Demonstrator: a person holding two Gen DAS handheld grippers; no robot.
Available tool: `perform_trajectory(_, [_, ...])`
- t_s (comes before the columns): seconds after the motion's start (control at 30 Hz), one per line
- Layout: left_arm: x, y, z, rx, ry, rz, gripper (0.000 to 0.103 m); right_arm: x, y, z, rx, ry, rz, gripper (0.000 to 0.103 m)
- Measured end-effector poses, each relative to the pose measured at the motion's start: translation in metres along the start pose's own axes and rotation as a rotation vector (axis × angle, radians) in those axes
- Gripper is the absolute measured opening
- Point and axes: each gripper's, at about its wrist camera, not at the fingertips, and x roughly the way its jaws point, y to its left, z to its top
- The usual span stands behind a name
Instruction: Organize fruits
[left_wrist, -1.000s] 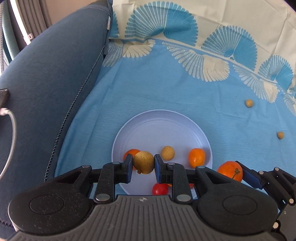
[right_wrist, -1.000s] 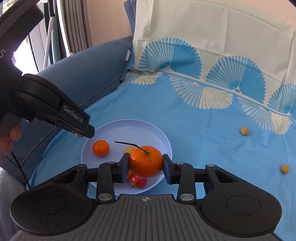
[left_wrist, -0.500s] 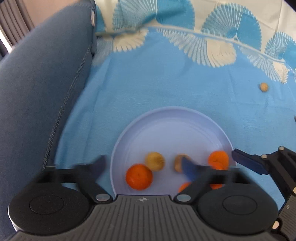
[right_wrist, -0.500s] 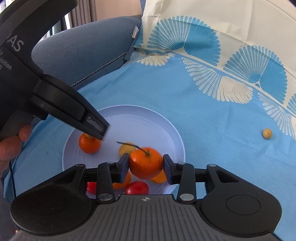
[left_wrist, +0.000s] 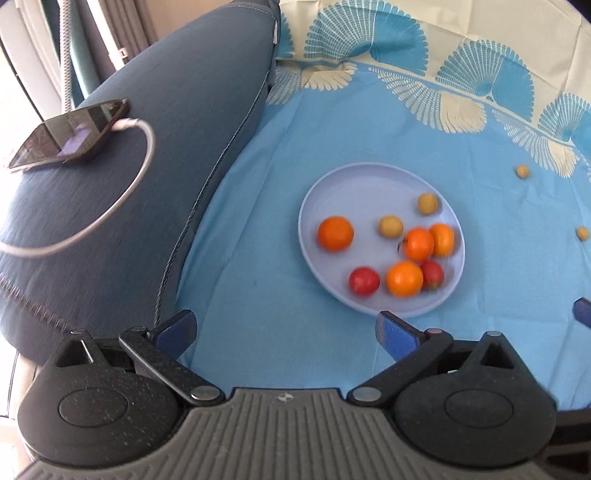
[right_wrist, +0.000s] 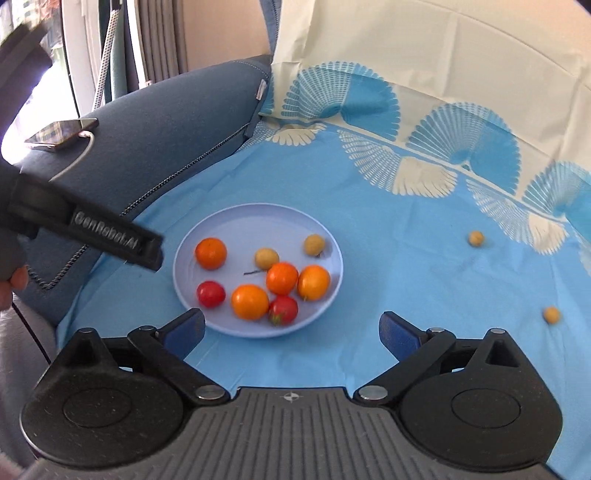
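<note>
A pale blue plate sits on the blue cloth and holds several fruits: oranges, two red tomatoes and two small yellow fruits. A stemmed orange lies in the middle of the plate. My left gripper is open and empty, in front of the plate. My right gripper is open and empty, at the plate's near rim. Two small yellow fruits lie loose on the cloth to the right.
A dark blue sofa arm rises at the left, with a phone and its white cable on top. The left gripper's body crosses the left of the right wrist view. A cream patterned cloth hangs behind.
Both grippers opened and dropped their fruit onto the plate: the left its yellow fruit, the right its stemmed orange. Both then pulled back and up from the plate.
</note>
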Motion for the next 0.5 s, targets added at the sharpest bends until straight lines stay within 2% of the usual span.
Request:
perform_trajectory(0.07, [-0.011, 0.003, -0.013, 0.009, -0.015, 0.020, 0.103, -0.018, 0.003, -0.007, 0.033, -0.015, -0.015, 0.102])
perform_trajectory(0.13, [-0.024, 0.007, -0.022, -0.024, -0.046, 0.039, 0.103, -0.032, 0.006, -0.012, 0.051, -0.035, -0.024, 0.102])
perform_trajectory(0.23, [-0.041, 0.013, -0.027, -0.041, -0.074, 0.013, 0.103, -0.052, 0.010, -0.016, 0.050, -0.077, -0.042, 0.102])
perform_trajectory(0.37, [-0.067, 0.011, -0.035, -0.033, -0.139, 0.012, 0.103, -0.075, 0.014, -0.021, 0.053, -0.122, -0.046, 0.102])
perform_trajectory(0.5, [-0.087, 0.007, -0.045, -0.018, -0.173, 0.010, 0.103, -0.097, 0.021, -0.032, 0.027, -0.158, -0.037, 0.102])
